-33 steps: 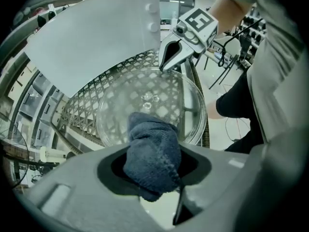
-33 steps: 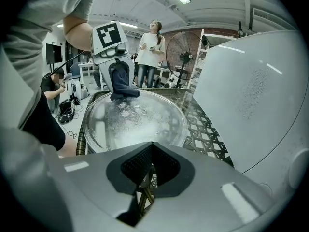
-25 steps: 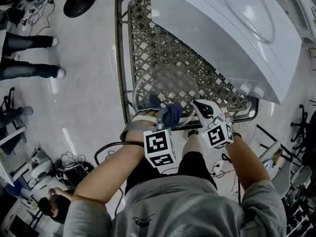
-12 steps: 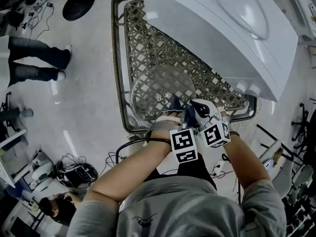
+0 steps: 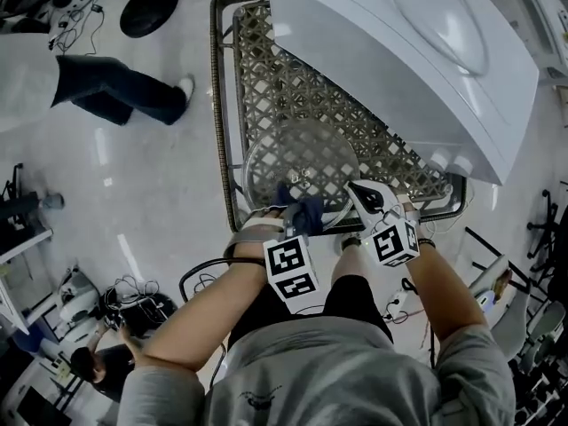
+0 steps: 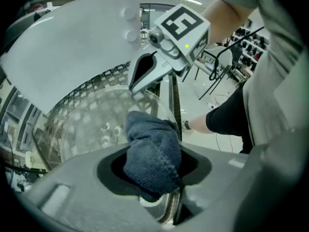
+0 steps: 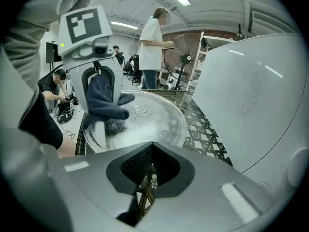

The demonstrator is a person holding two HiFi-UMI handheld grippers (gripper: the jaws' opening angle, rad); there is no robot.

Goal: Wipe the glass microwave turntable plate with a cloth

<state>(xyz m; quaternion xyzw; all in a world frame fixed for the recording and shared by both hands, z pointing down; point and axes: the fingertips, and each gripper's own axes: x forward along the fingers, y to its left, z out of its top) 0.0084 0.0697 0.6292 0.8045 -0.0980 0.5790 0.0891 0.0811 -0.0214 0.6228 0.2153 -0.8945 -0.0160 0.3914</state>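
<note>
One clear, round glass plate (image 5: 300, 153) rests on lattice table (image 5: 266, 69).

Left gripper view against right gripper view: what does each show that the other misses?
Only the left gripper view: the right gripper at the rim of the glass plate. Only the right gripper view: the left gripper from outside, and a standing person behind. Both: the blue cloth in the left gripper's jaws, the glass plate on the lattice table, the white appliance.
</note>
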